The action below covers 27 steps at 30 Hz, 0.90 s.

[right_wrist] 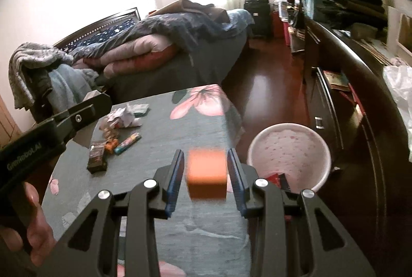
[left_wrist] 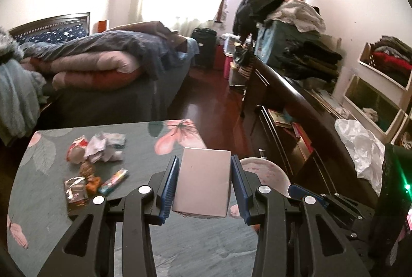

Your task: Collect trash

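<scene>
My left gripper [left_wrist: 204, 186] is shut on a pale pink-grey box [left_wrist: 203, 184] and holds it above the floral table [left_wrist: 180, 246], near its right edge. My right gripper [right_wrist: 206, 174] has an orange block [right_wrist: 206, 174] between its fingers; the block is blurred, with small gaps on both sides, so I cannot tell whether it is gripped. A pink speckled bin [right_wrist: 289, 150] stands on the floor right of the table and also shows in the left wrist view [left_wrist: 265, 171]. Crumpled paper [left_wrist: 103, 148], wrappers [left_wrist: 113, 180] and a small dark box [right_wrist: 97, 159] lie on the table's left part.
A bed [left_wrist: 103, 63] with piled quilts stands beyond the table. A long dark dresser [left_wrist: 296, 101] heaped with clothes runs along the right wall, with a white plastic bag [left_wrist: 360, 148] on it. Red wooden floor [left_wrist: 206, 96] lies between them.
</scene>
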Tool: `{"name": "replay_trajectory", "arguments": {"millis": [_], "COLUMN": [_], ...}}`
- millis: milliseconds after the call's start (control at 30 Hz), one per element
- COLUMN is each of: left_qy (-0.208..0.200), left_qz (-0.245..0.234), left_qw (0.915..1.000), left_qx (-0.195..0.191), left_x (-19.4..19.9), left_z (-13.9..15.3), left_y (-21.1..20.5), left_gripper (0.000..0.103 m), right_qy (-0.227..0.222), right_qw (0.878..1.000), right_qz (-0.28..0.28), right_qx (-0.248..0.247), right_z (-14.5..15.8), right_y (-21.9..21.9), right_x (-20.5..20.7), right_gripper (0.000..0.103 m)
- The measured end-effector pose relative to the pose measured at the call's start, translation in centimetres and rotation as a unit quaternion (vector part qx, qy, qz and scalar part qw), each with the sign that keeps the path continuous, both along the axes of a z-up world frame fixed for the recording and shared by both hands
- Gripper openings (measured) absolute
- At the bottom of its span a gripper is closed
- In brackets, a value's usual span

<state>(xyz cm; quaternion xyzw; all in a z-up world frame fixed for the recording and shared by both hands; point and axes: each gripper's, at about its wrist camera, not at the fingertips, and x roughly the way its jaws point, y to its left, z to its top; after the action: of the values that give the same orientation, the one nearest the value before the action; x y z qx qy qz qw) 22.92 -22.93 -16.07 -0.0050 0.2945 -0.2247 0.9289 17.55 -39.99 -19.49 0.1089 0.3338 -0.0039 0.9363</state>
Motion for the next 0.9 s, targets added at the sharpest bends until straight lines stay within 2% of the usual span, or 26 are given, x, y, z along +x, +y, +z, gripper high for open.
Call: {"name": "replay_trajectory", "arguments": {"millis": [200,333,433,600,700,900], "left_qy": [0.006,0.010,0.012,0.001,-0.007,-0.013], "left_qz": [-0.029,-0.033,-0.026,0.010,0.037,0.088], "left_qw": [0.9996,0.9994,0.9995,0.9999,0.9993,0.9960], "left_qx": [0.006,0.007,0.010,0.005,0.003,0.000], "left_x": [1.3,1.7,2.1,2.2,2.2,2.0], "left_z": [-0.7,-1.3,-1.6,-0.4,0.4,1.3], "left_y": [-3.8,-4.5,-4.2,-1.1,1.3,6.2], "left_gripper": [0.041,0.041,0.041,0.041,0.041,0.041], "right_qy": [0.006,0.015,0.026,0.045,0.056,0.088], "right_qw": [0.999,0.999,0.999,0.998,0.992,0.981], "right_qz": [-0.033,-0.045,-0.032,0.042,0.108,0.167], "right_qx": [0.008,0.013,0.011,0.010,0.018,0.040], "right_z": [-1.0,-1.8,-2.6,-4.2,-5.7,-8.5], "right_y": [-3.2,-4.5,-4.4,0.2,4.9,10.6], "right_x": [0.0,0.1,0.2,0.7,0.6,1.0], "right_gripper": [0.035,0.037,0.038,0.053,0.063,0.072]}}
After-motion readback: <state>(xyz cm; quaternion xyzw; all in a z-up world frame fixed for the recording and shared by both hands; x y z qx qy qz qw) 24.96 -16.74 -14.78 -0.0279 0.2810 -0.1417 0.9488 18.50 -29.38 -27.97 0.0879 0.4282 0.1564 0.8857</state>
